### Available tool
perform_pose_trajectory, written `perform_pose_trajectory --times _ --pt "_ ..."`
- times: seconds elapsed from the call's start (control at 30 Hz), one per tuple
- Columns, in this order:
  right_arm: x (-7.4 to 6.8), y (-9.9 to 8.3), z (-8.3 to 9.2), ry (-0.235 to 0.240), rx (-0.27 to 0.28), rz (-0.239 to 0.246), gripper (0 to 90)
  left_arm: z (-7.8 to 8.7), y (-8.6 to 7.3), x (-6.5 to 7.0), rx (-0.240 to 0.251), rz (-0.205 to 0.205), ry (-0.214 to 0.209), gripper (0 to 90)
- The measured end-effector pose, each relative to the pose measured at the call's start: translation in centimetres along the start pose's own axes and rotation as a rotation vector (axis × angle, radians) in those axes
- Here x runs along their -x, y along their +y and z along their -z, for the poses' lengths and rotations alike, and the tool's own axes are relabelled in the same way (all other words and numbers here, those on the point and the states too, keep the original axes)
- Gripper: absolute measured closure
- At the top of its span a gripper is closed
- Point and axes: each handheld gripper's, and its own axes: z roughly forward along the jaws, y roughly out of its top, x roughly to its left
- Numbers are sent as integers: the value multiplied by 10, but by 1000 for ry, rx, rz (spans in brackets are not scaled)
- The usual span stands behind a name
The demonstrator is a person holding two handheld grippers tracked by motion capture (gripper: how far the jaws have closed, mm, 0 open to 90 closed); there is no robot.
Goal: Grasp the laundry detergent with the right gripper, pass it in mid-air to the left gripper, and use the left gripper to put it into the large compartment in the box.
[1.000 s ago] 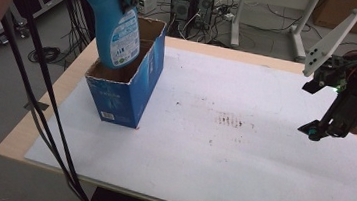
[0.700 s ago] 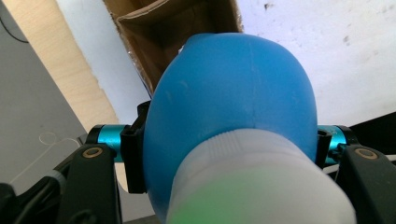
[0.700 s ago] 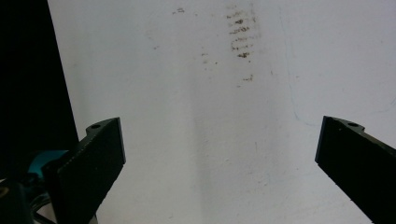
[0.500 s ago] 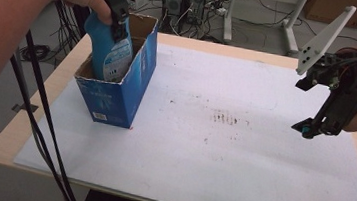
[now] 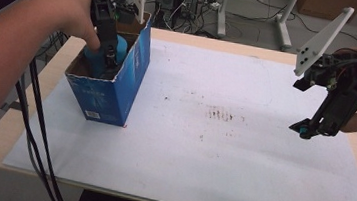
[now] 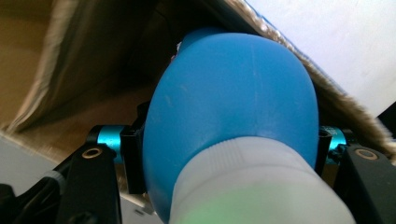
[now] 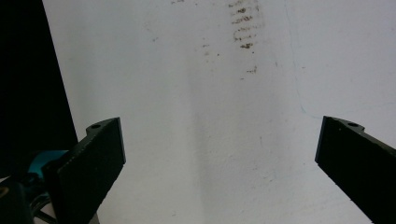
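High view: left gripper (image 5: 107, 55) clamps blue bottle (image 5: 101, 59) upright, base-down inside blue carton (image 5: 111, 96) | right gripper (image 5: 322, 126) jaws apart, empty, far side

**Left gripper clamped and lowered, right gripper held open**

The left gripper (image 5: 107, 48) is pointed steeply downward from the outstretched left forearm (image 5: 10, 57), its jaws pressed against both sides of a load. The right gripper (image 5: 309, 129) is held aloft, tilted downward, its jaws spread wide with nothing between them.
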Motion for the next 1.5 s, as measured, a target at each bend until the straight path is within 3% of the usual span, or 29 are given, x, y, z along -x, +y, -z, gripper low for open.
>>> perform_pose_trajectory --times 0.13,0.27,0.5,0.7,0.87,0.9,1.1,1.3,1.5 --pt "-1 0 -3 -3 -14 7 6 -9 1 2 -22 -52 14 369" --pt "-1 2 -6 -1 -13 15 6 -12 0 -1 -4 -62 20 370" --pt "-1 3 -8 -1 -20 19 6 -10 -2 -7 25 -22 -27 336" --pt "-2 0 -8 -1 -17 19 6 -5 -4 -9 37 -2 -29 278" --pt "-2 -1 -7 -5 -16 15 6 5 -6 -8 48 11 -29 264" --pt "-2 -2 -6 -7 -17 22 6 14 -8 -8 51 28 -26 239" --pt "-3 -3 -8 -15 -32 19 6 33 -13 -7 68 40 -6 231" --pt "-1 -4 -7 -10 -26 13 6 51 -16 -4 65 38 28 200" --pt "-1 -4 -7 -7 -27 7 6 69 -15 6 62 1 49 162"
